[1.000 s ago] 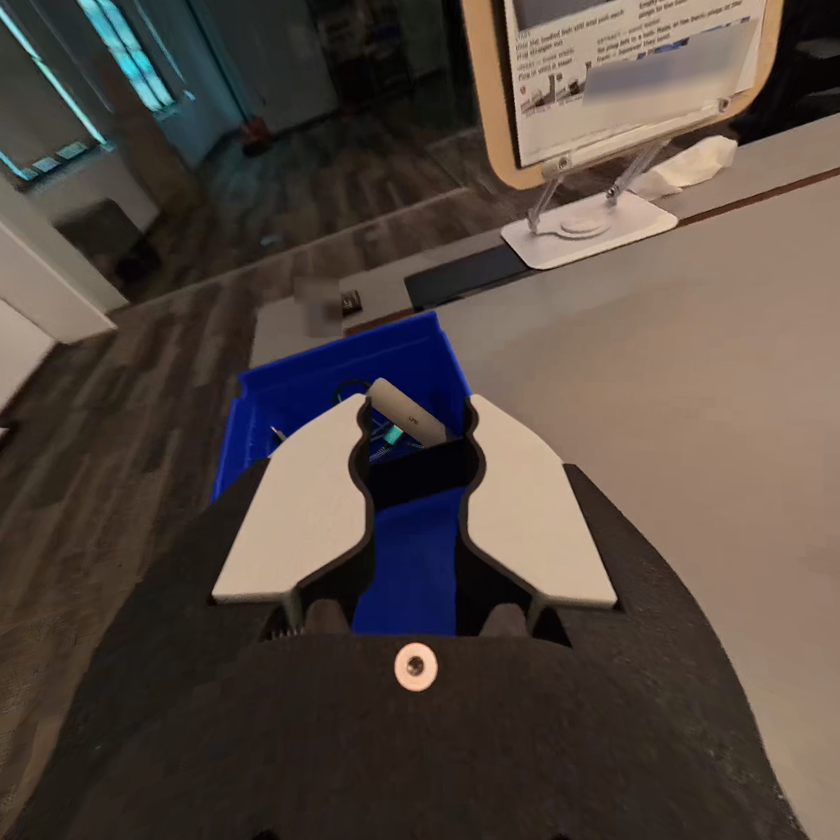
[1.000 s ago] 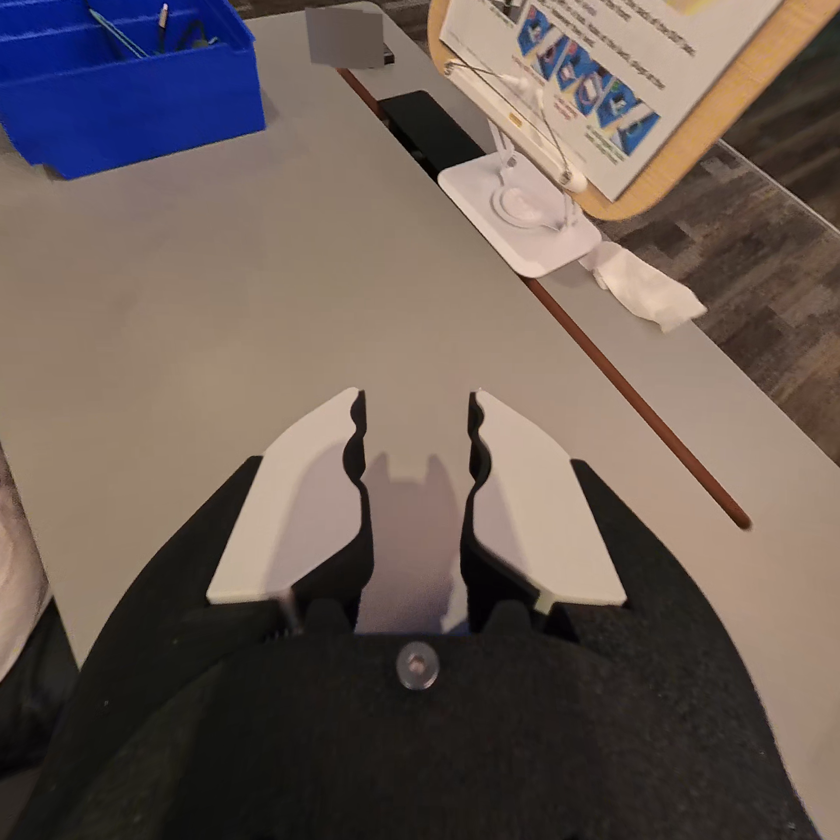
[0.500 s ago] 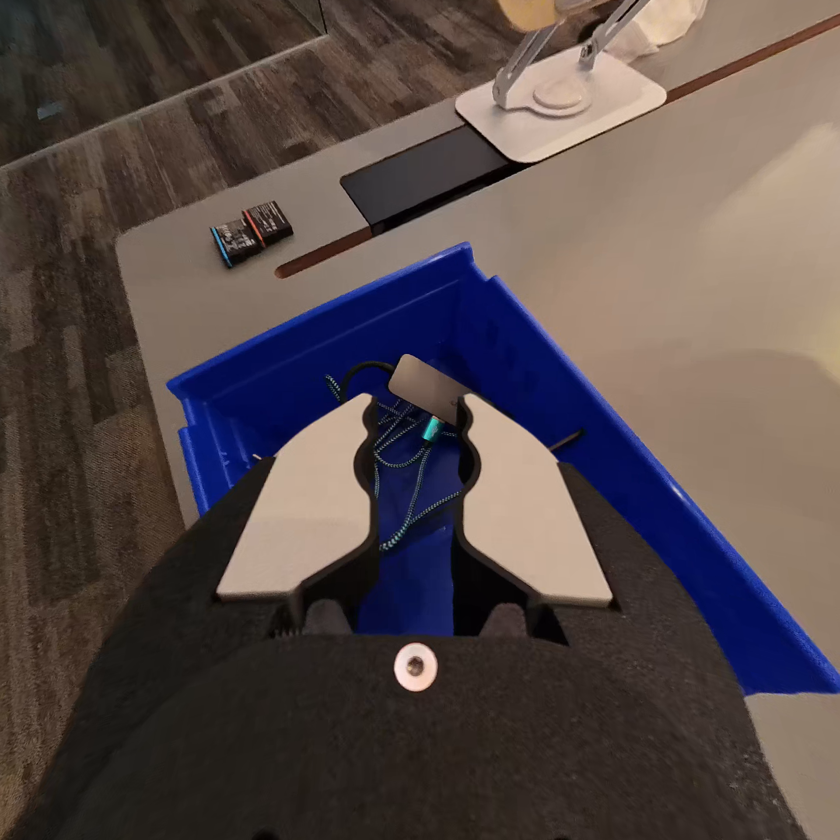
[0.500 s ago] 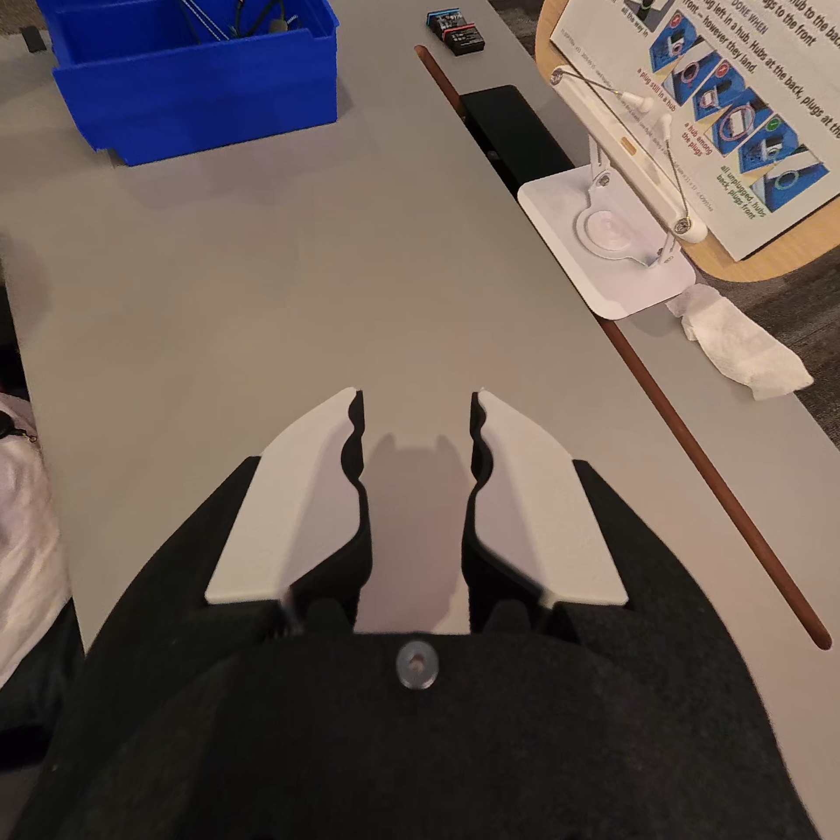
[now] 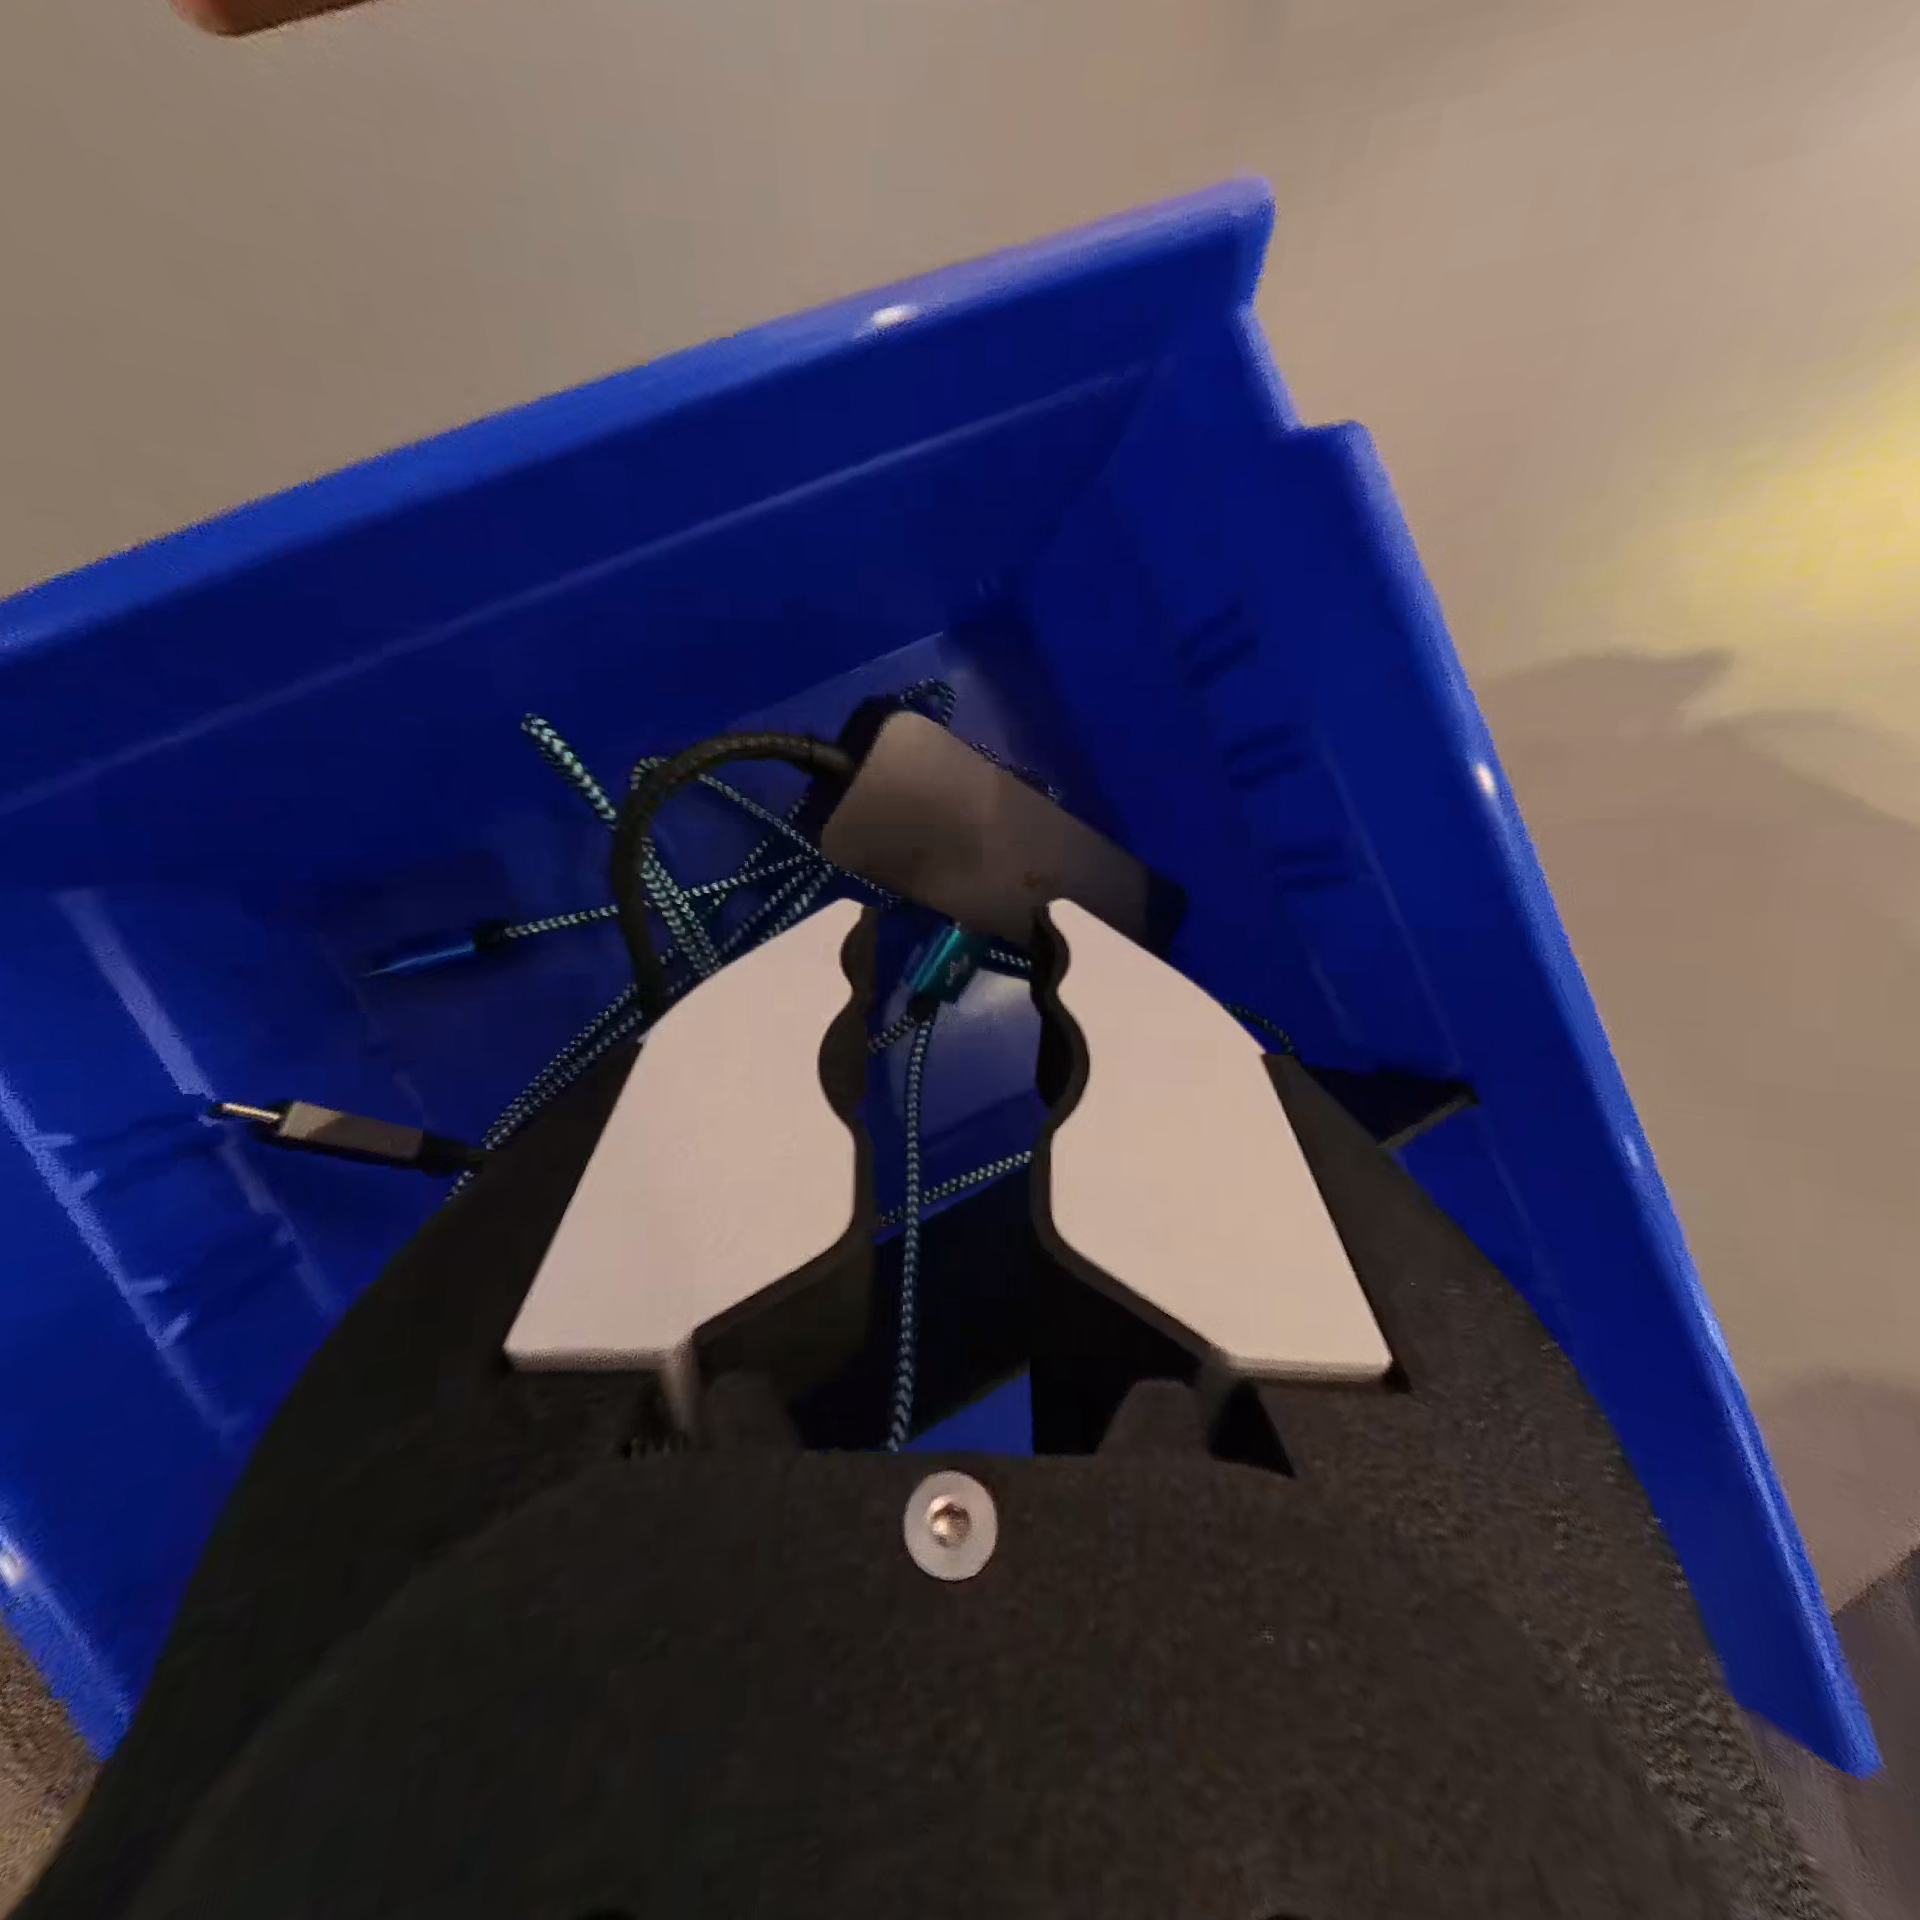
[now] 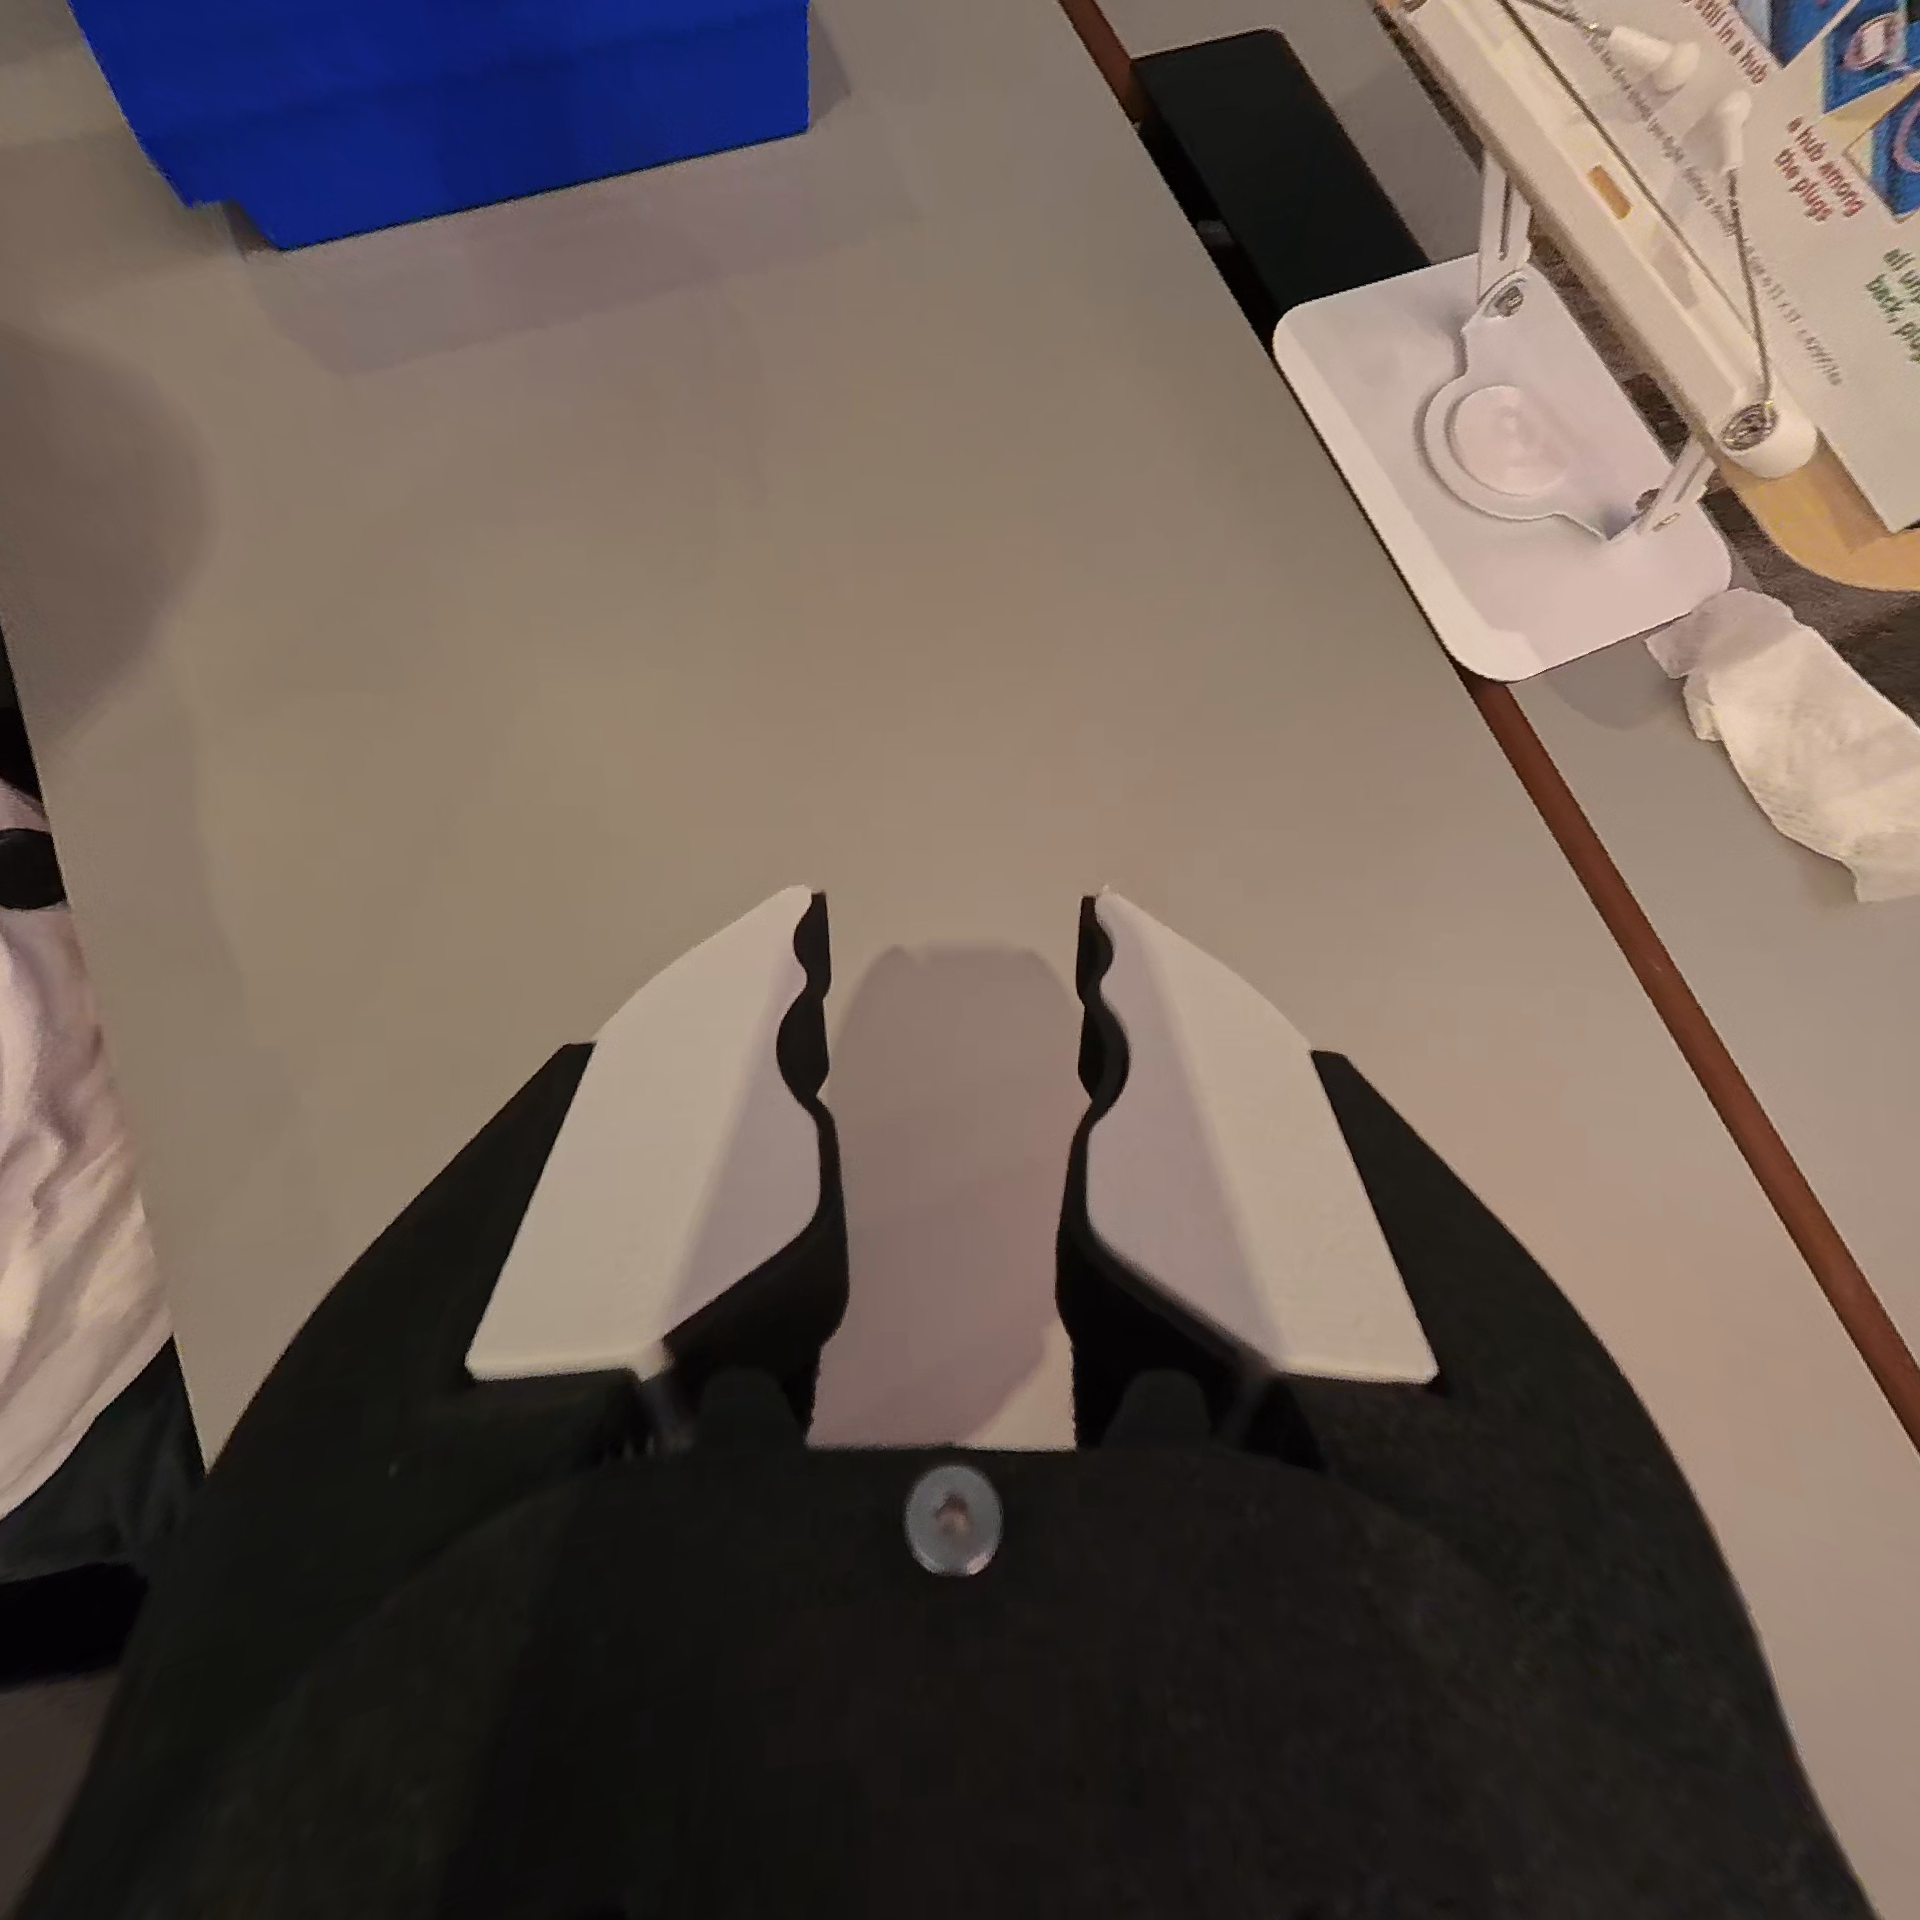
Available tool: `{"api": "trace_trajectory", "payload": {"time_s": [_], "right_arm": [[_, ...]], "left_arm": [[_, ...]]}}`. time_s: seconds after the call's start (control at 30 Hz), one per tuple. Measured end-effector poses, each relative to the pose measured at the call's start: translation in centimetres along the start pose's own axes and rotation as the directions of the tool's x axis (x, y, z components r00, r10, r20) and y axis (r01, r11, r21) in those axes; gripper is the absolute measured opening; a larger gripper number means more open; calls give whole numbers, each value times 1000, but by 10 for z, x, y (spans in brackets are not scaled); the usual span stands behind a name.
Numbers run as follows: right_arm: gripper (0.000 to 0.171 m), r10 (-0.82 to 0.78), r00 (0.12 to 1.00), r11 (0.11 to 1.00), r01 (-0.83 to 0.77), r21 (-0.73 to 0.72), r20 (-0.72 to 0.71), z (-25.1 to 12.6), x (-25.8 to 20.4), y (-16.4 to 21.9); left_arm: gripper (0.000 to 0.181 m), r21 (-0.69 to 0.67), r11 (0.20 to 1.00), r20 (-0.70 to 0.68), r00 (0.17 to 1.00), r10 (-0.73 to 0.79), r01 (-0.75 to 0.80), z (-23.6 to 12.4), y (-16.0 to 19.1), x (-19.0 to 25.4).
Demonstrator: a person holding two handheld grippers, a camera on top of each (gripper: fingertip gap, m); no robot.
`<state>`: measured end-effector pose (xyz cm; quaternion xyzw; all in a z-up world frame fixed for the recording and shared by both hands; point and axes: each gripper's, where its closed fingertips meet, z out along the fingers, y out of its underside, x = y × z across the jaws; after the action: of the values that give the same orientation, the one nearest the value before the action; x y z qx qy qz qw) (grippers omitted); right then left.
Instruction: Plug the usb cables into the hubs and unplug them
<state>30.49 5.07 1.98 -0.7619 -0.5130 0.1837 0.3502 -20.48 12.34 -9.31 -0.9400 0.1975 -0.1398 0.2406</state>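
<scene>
Grey and matte, one long table [image 6: 935, 520] fills both views, with a brown groove [image 6: 1621, 935] running along its far side. On it sits one blue plastic bin [image 5: 727, 499], rectangular, glossy, with ribbed inner walls; the right wrist view shows it at the table's far left corner [image 6: 468, 104]. One white flat stand base [image 6: 1496, 457] with rounded corners rests beyond the groove, carrying thin metal arms and a wooden-edged board with a printed sheet [image 6: 1766, 208]. Just beside the base lies one crumpled white tissue [image 6: 1808, 727]. One black rectangular panel [image 6: 1268, 166] is set into the table near the base.

Both grippers are black and felt-like with pale flat plates and wavy inner edges. The left gripper [image 5: 945, 925] reaches down into the bin, its jaws apart with nothing clamped; its tips are right at the hub's near edge, though contact cannot be told. The right gripper [image 6: 954, 904] hovers over bare table, jaws parted and empty.

Inside the bin, one grey hub [image 5: 966, 831], a smooth rounded slab, leans in the far right corner. Its thick black braided lead [image 5: 665, 831] loops to the left. Thin teal-and-black braided cables [image 5: 904, 1195] tangle beneath; their count is unclear. Three plugs show: one teal [image 5: 945, 966] between the tips, one teal [image 5: 426, 951] farther left, one grey [image 5: 332, 1132] at the left.
</scene>
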Motion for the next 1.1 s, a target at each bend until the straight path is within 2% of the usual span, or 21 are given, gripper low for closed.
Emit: {"api": "trace_trajectory", "payload": {"time_s": [0.17,0.3,0.47,0.6,0.83,0.97,1.1], "right_arm": [[45,-36,999,999,36,-38,13,5,-6,2],[43,-57,998,998,58,-32,23,5,-10,-2],[42,-89,995,995,90,-35,42,7,-18,-7],[40,-122,991,991,124,-41,56,10,-26,-9],[40,-161,985,984,165,-65,69,8,-35,-7],[39,-170,983,981,176,-83,71,6,-36,-4],[39,-173,982,980,180,-88,74,7,-36,-3]], "left_arm": [[26,48,997,-87,995,-55,59,5,-10,-2],[29,38,996,-44,996,-77,79,3,-12,-11],[31,-70,983,-49,984,-174,170,9,-6,-12],[31,-93,963,-143,954,-264,252,13,-13,-6],[29,-221,943,-155,946,-284,247,28,-1,-7],[28,-236,949,-145,958,-246,208,34,-3,-6],[25,-220,937,-211,925,-316,270,40,-10,0]]}}
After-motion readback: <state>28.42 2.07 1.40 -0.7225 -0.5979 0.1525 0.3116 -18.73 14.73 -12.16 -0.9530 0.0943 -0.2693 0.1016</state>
